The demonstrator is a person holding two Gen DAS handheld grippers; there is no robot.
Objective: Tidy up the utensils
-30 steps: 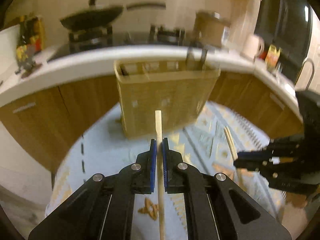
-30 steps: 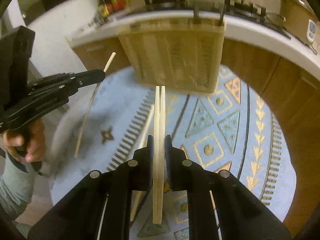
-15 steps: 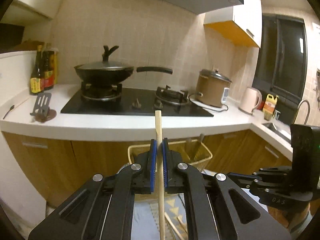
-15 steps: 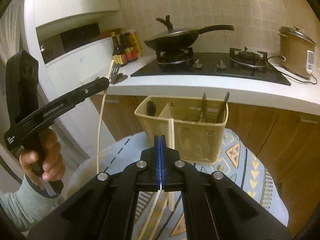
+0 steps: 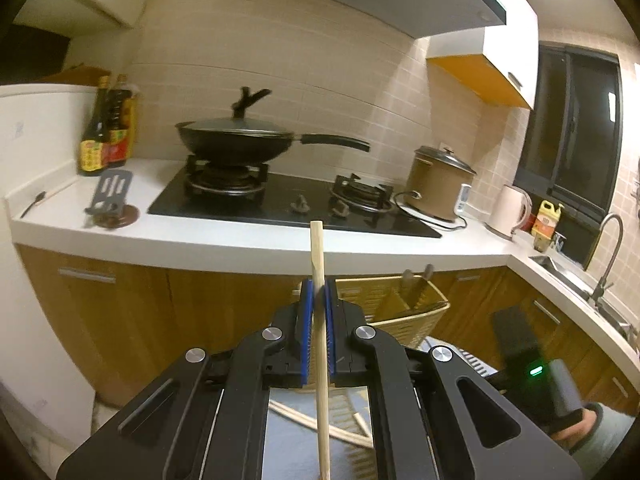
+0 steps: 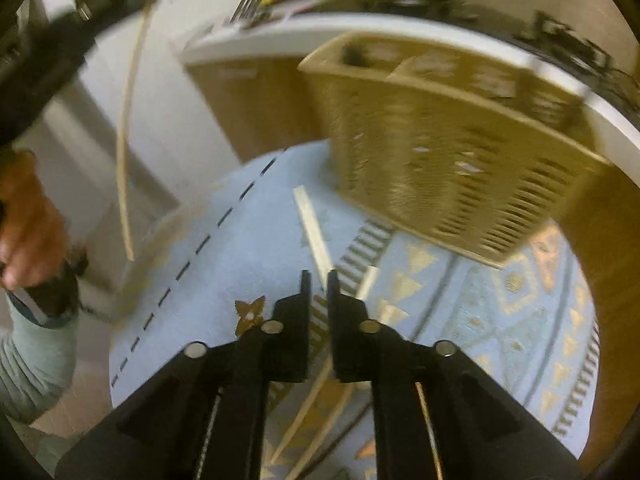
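Wooden chopstick (image 5: pixel 319 320) clenched upright between the left gripper (image 5: pixel 319 296) pads. Right gripper (image 6: pixel 319 280) jaws, just opening, stand slightly apart with nothing between them; loose chopsticks (image 6: pixel 314 232) lie on the mat (image 6: pixel 224 248) beyond. Woven basket (image 6: pixel 452 160) ahead holds dark-handled utensils (image 5: pixel 416 284). Bottle labels illegible.

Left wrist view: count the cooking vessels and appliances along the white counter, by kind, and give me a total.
Black lidded wok: 1
Brown rice cooker: 1
Pale electric kettle: 1
Total: 3
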